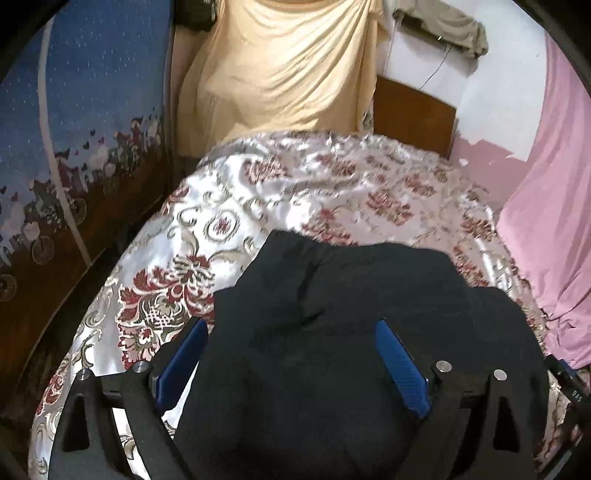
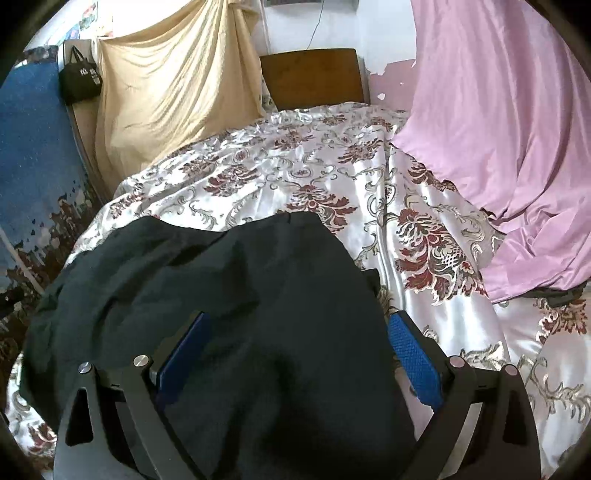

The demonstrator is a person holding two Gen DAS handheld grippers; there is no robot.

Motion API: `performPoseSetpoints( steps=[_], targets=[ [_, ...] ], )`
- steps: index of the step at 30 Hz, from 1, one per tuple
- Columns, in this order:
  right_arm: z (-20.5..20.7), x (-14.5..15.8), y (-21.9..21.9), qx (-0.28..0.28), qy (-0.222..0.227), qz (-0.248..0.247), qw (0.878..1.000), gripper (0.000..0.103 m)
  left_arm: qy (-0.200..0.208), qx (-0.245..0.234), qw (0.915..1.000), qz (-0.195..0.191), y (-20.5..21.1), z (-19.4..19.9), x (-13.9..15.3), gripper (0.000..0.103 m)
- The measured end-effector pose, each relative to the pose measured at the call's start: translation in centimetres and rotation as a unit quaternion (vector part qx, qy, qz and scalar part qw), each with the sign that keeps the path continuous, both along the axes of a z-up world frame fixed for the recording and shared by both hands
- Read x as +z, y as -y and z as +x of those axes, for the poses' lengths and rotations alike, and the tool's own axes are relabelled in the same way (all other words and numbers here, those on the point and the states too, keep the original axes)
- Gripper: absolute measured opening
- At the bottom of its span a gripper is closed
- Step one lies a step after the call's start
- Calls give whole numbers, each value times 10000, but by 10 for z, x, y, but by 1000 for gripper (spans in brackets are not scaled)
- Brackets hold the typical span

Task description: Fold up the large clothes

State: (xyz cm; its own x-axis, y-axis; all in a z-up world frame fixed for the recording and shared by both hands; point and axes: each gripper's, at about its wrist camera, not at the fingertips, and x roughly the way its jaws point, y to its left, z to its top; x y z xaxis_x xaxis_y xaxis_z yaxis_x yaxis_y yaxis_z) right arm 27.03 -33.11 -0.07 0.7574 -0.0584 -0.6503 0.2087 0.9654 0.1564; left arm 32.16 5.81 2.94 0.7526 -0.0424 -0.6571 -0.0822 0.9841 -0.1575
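a black garment [image 1: 332, 332] lies bunched on the bed [image 1: 229, 206], on its floral cover. the left gripper [image 1: 291, 328] stands wide above it, blue pads clear of the cloth. the right gripper [image 2: 299, 325] is wide too, over the same garment, gripping nothing.

Matt black garment [image 1: 332, 314], glossy satin bedspread [image 1: 295, 192]

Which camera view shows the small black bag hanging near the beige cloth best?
The right wrist view shows the black bag best: it hangs whole, handles included, left of the beige cloth. The left wrist view shows only a dark, cropped piece at the top edge, too little to recognise.
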Motion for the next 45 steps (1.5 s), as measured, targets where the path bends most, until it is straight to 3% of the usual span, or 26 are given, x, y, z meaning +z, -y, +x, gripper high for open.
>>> performPoseSetpoints(
  steps=[3,18,33,39,45],
  targets=[
    [-8,2,-5,108,22,185,9998,95,199,-100,9997,57,10,-13,10,95],
    [-62,39,-49,415,662,3,9969,95,646,-726,9941,485,62,-77,24,95],
    [-125,70,-104,704,1164,-637,9887,95,1243,-755,9861,801,63,-140,33,95],
    [-151,78,-119,745,1483,-739,9834,95,1368,-701,9851,775,56,-162,37,95],
    [-171,81,-126,730,1514,-649,9836,95,1513,-682,9825,846,56,-183,40,96]
  ],
)
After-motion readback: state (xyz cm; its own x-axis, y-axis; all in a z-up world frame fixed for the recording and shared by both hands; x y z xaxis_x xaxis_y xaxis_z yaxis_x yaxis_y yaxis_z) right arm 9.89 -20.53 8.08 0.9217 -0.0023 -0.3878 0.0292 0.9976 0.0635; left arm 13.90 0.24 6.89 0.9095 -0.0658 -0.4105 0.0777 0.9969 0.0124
